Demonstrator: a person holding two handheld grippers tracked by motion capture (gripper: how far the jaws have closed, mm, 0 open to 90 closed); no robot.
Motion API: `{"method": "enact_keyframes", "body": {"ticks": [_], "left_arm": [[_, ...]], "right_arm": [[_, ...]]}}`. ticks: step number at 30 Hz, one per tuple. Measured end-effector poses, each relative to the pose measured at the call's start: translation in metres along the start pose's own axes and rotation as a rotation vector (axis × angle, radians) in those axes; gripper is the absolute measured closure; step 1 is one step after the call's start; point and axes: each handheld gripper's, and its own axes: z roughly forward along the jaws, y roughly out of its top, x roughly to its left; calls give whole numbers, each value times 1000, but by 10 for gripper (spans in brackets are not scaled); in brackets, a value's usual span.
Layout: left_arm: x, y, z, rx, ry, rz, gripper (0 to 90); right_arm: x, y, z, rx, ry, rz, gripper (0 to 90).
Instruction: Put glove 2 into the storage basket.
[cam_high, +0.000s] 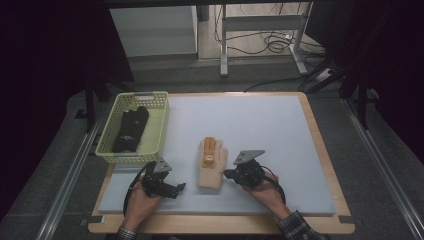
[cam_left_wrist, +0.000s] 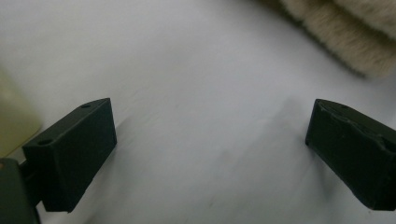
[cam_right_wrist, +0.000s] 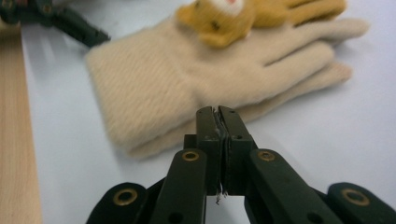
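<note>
High view: saw the cream glove (cam_high: 211, 167) flat on the pale grey mat (cam_high: 260, 125), cuff toward the person, fingers pointing away, an orange plush animal patch (cam_high: 209, 150) on its back. Saw the left gripper (cam_high: 179, 188) low on the mat just left of the cuff, near it but apart, tips aimed at the glove. Found the right gripper (cam_high: 226, 174) just right of the glove, tips at the edge of the cuff; contact impossible to judge from up here. Spotted a yellow-green basket (cam_high: 159, 125) at the mat's left edge with a black fabric item (cam_high: 131, 130) inside. Left gripper view: found both black jaws spread wide, bare mat between them, nothing gripped, a corner of the fuzzy cream glove (cam_left_wrist: 345, 32) at upper right, beyond the tips and untouched. Right gripper view: found the jaws pressed together, pad against pad, nothing visibly between them, tips just short of the glove's (cam_right_wrist: 187, 88) near edge at the wrist; could not tell whether a thread of wool was caught. Saw the orange patch (cam_right_wrist: 224, 16) at the top, the other gripper (cam_right_wrist: 60, 21) at top left, past the cuff.
</note>
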Motion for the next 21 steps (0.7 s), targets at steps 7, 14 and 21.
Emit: {"method": "enact_keyframes", "body": {"ticks": [7, 14, 21], "left_arm": [[1, -1, 0, -5, -7, -9, 25], [2, -1, 0, -5, -9, -11, 24], [2, -1, 1, -5, -9, -10, 24]], "right_arm": [[8, -9, 6, 28, 21, -10, 882], [15, -9, 15, 33, 32, -16, 881], [18, -2, 25, 27, 45, -21, 879]]}}
